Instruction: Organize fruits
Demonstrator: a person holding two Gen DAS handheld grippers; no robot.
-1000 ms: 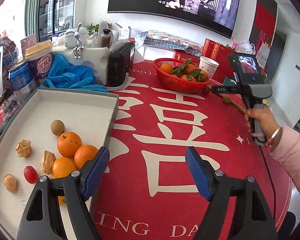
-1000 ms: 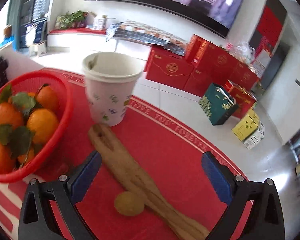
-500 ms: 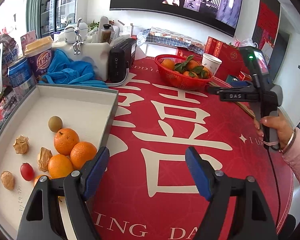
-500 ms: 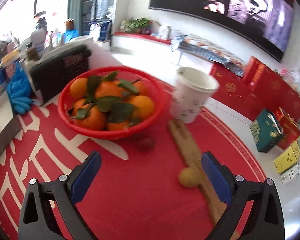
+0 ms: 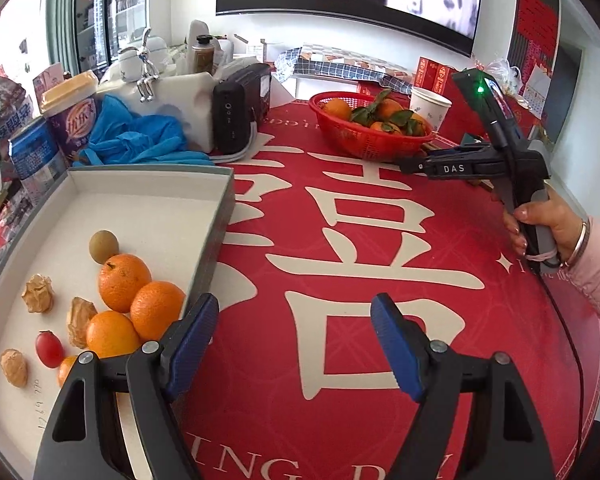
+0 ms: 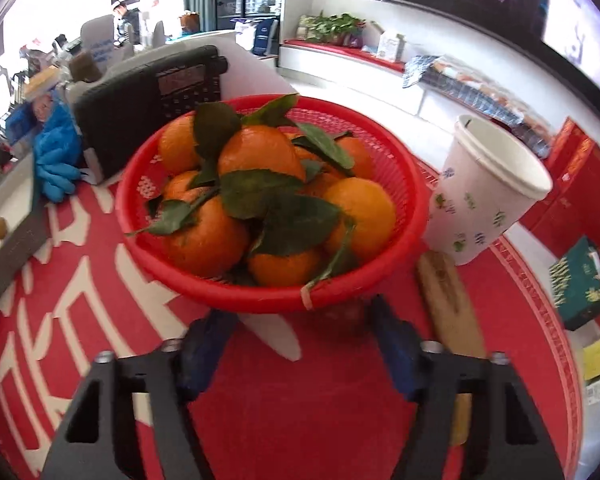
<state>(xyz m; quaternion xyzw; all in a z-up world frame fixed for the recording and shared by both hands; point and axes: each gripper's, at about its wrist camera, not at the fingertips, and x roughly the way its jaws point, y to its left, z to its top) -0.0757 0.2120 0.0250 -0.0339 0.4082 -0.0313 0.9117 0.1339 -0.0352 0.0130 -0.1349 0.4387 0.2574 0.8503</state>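
dark red small fruit (image 6: 346, 314) sits half hidden under the red basket (image 6: 236, 292) rim; right gripper (image 6: 300, 326) jaws are closing around it, contact unclear. left gripper (image 5: 294, 328) hangs wide, empty, beside the tray (image 5: 148, 184) of oranges (image 5: 125, 282)

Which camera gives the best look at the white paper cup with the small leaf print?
The right wrist view: the white paper cup is close, with rim and print clear. The left wrist view shows it small and distant behind the red plastic basket.
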